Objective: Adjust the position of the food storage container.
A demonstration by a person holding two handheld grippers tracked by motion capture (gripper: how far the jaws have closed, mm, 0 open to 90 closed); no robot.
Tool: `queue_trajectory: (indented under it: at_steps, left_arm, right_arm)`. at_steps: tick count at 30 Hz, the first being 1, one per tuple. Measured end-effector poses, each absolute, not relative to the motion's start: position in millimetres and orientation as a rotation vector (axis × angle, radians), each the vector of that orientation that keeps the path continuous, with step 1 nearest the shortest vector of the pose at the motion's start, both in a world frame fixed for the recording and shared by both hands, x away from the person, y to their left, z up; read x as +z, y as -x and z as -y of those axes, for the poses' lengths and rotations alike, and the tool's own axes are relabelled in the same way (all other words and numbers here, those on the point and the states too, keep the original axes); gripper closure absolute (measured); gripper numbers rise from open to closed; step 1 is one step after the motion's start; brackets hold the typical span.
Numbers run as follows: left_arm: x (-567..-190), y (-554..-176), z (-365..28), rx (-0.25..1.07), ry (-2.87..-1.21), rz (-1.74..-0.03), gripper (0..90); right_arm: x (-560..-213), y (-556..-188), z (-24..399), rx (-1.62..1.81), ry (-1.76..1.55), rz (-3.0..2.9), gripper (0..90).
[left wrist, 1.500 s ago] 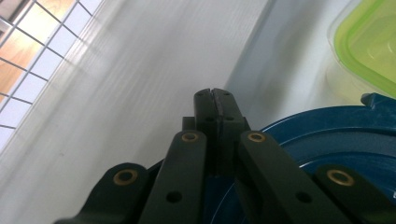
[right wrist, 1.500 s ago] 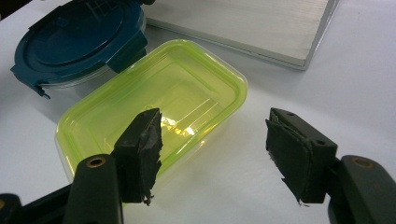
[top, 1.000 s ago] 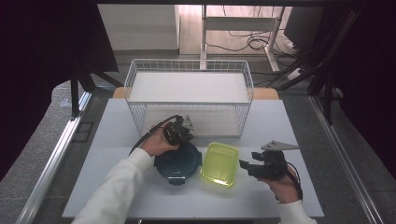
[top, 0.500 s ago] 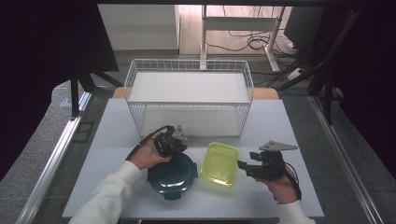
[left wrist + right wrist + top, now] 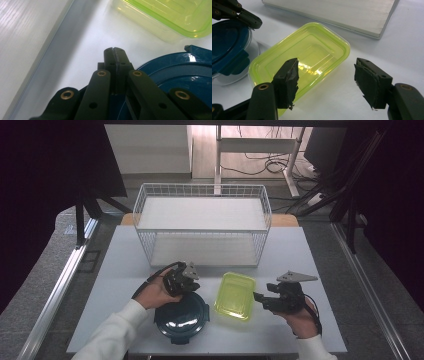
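Now the left gripper (image 5: pixel 184 279), jaws pressed together on nothing, sat over the blue round lid's (image 5: pixel 181 318) twelve o'clock edge, while the right gripper (image 5: pixel 261 298), jaws spread wide, faced the green box (image 5: pixel 235 295) at nine o'clock.

Overhead forward-down view, two close low gripper views, all sharing the green container (image 5: pixel 235 296)

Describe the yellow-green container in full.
The container is a shallow rectangular tub with rounded corners, of translucent yellow-green plastic as it looks, with a stepped floor and a raised rim. It is empty, has no lid on, and sits flat on the white table, in front of the wire basket and right of the round blue-lidded container. The right gripper stands open before it; nothing grips it.
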State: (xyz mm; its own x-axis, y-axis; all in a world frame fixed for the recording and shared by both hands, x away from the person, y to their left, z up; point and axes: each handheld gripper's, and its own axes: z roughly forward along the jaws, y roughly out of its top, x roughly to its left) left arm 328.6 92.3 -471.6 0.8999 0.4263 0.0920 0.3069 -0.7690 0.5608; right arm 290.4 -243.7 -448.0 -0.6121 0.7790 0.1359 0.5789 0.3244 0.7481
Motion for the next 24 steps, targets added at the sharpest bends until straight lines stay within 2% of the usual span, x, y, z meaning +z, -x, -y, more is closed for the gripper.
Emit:
queue_trajectory:
  at_steps: [10,17,21,23,24]
  left_arm:
    - [-473,-320,-88,0.238,-2.495,-0.493,90.0]
    - [-473,-317,-85,0.274,-2.497,-0.484,90.0]
    - [-460,-315,-102,0.350,-2.408,-0.610,90.0]
    - [-456,-314,-108,0.362,-2.380,-0.652,86.4]
    - [-448,-310,-118,0.332,-2.340,-0.730,83.1]
  right_arm:
    - [-449,-290,244,1.162,-1.232,-2.344,35.5]
    - [-447,-289,244,1.171,-1.236,-2.336,34.2]
    - [-444,-286,245,1.195,-1.236,-2.316,31.4]
    - [-443,-286,246,1.199,-1.234,-2.314,30.6]
    - [-441,-285,247,1.213,-1.231,-2.303,29.5]
